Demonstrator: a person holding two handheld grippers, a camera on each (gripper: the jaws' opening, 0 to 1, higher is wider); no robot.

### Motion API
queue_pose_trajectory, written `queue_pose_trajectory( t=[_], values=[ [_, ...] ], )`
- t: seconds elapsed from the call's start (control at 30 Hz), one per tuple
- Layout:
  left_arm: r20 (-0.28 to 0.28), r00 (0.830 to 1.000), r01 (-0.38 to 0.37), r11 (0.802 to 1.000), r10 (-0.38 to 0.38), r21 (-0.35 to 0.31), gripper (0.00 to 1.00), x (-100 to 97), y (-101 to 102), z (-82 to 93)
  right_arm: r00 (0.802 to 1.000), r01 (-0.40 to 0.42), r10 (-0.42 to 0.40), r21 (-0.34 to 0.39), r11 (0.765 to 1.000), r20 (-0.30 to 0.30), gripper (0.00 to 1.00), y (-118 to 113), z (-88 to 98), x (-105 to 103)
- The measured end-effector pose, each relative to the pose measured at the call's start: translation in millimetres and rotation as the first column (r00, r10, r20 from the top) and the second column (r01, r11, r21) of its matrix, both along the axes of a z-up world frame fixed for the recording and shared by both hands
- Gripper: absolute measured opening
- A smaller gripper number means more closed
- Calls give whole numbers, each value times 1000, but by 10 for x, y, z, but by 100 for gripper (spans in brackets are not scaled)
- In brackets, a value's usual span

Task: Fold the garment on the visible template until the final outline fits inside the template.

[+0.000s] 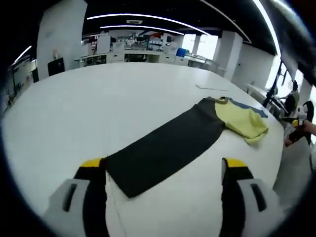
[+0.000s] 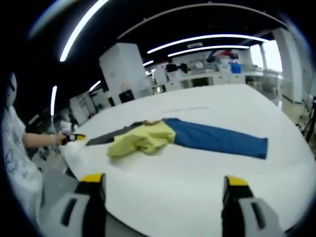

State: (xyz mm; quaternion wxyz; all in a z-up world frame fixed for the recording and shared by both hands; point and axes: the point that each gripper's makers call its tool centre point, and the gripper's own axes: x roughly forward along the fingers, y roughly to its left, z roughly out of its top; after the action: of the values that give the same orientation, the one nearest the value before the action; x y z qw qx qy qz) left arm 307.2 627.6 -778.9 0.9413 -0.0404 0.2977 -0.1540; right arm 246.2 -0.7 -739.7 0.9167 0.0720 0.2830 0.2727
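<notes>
In the left gripper view we hold our left gripper with its yellow-tipped jaws spread wide and nothing between them, low over a large white table. Just ahead of the jaws, and reaching away to the right, lies the garment: from here it reads as a long dark strip laid flat, its near corner lying between the two jaw tips. At the strip's far end sits a pale yellow piece, rumpled and folded over on itself, with a sliver of blue showing at its far edge. In the right gripper view our right gripper is likewise wide open and empty, and the garment lies well ahead of it across the table: a long blue strip runs off to the right, the crumpled yellow piece rests at its left end, and a dark strip continues left beyond that. A template outline we cannot make out on the white surface.
</notes>
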Motion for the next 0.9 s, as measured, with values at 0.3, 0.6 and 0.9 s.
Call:
queue_pose_trajectory(
  t=[0.3,0.6,0.9],
  values=[
    [7,984,179,983,-179,-48,93,-184,-684,82,1000,-28,28,-3,1000,-1,100,72,-18,16],
    [88,969,242,961,-232,-133,92,-240,-1301,247,997,-80,80,-53,995,-6,100,61,-45,39],
    [86,937,345,933,-338,-99,91,-402,-1805,194,992,-122,122,-75,990,-16,100,101,-34,88]
  ],
)
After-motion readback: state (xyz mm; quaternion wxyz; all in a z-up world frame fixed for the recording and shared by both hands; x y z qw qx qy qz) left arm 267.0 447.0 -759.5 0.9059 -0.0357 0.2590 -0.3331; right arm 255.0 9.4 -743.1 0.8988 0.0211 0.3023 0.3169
